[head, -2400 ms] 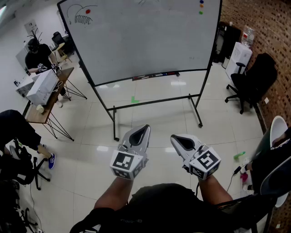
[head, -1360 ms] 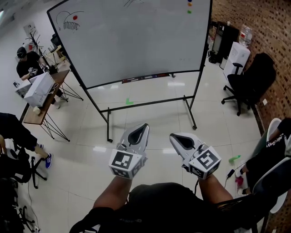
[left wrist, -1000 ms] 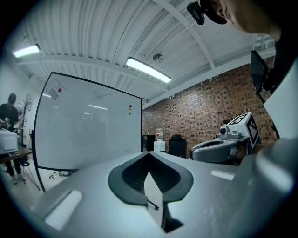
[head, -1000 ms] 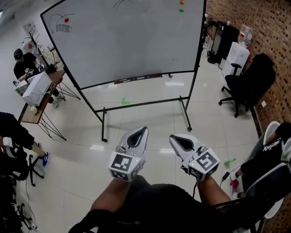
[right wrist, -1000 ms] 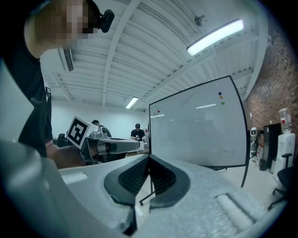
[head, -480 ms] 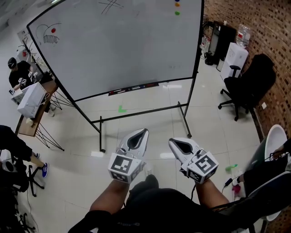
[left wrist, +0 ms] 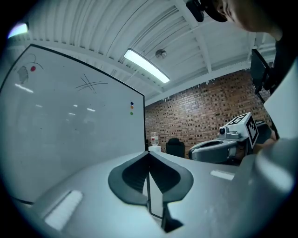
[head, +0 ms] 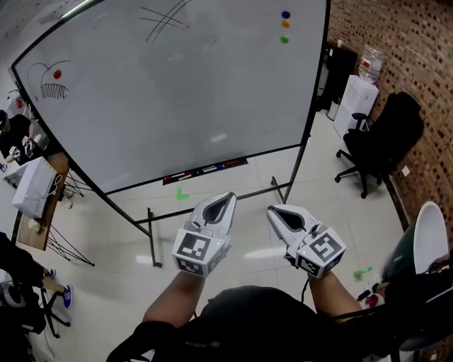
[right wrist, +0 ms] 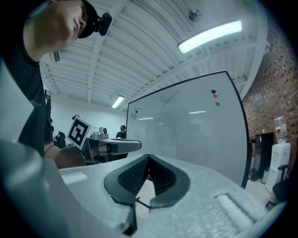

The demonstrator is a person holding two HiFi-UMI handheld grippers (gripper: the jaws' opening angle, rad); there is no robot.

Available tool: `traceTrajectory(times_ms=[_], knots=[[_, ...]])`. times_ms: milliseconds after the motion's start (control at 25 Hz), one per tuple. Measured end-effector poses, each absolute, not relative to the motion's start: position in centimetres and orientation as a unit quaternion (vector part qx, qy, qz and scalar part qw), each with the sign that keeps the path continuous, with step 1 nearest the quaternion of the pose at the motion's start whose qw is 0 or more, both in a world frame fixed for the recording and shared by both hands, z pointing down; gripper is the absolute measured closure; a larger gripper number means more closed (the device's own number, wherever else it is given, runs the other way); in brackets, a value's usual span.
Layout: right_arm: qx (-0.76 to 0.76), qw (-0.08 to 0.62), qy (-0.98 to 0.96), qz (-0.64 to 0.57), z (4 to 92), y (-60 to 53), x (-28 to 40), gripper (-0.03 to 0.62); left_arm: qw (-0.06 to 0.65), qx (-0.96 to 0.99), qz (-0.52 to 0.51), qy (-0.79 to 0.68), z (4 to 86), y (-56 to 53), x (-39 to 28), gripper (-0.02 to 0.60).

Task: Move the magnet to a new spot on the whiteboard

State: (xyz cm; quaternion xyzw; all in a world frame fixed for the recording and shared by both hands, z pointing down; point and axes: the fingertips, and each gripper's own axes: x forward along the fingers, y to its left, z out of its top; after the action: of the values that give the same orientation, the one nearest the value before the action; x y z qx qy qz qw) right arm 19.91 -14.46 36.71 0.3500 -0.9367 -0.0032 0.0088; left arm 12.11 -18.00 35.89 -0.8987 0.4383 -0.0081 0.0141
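I see three small round magnets in a short column near the upper right corner of the whiteboard (head: 177, 106): a blue magnet (head: 285, 14) on top, an orange magnet (head: 285, 24) under it and a green magnet (head: 284, 39) lowest. A red magnet (head: 57, 73) sits far off at the upper left, inside a scribbled drawing. I cannot tell which one the task means. Compared with half a second ago, the board has come nearer and fills most of the upper head view. The column of three has dropped lower in the frame, and the crossed pen strokes at the top show in full. My two tools have kept their place, side by side low in the middle of the view. The left tool (head: 226, 196) has its jaws pressed together with nothing between them, and the right tool (head: 272, 210) is closed the same way and also empty. Both point toward the board's lower edge, near the marker tray (head: 205, 170). All four magnets are well apart from them: the column is high above the right tool, and the red one is far up and left of the left tool. A black office chair (head: 386, 138) stands by the brick wall (head: 417, 49) to the right.
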Motion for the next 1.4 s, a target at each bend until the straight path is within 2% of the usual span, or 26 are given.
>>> traceTrajectory(times_ms=[280,640,880,1400], knots=[[0.379,0.016,-0.925,-0.011,36.7,-21.2,17.4,0.592,0.005,-0.915,0.013,0.404,35.0,-25.8,10.8,0.566],[0.4,0.019,-0.916,-0.027,35.7,-27.2,18.5,0.592,-0.009,-0.922,0.026,0.387,34.7,-31.7,12.3,0.566],[0.397,0.007,-0.915,-0.069,32.7,-32.4,21.3,0.592,0.0,-0.911,0.025,0.412,33.0,-34.9,13.3,0.566],[0.377,-0.03,-0.905,-0.194,19.4,-46.1,30.0,0.592,0.036,-0.894,0.06,0.444,27.7,-44.6,21.6,0.566]])
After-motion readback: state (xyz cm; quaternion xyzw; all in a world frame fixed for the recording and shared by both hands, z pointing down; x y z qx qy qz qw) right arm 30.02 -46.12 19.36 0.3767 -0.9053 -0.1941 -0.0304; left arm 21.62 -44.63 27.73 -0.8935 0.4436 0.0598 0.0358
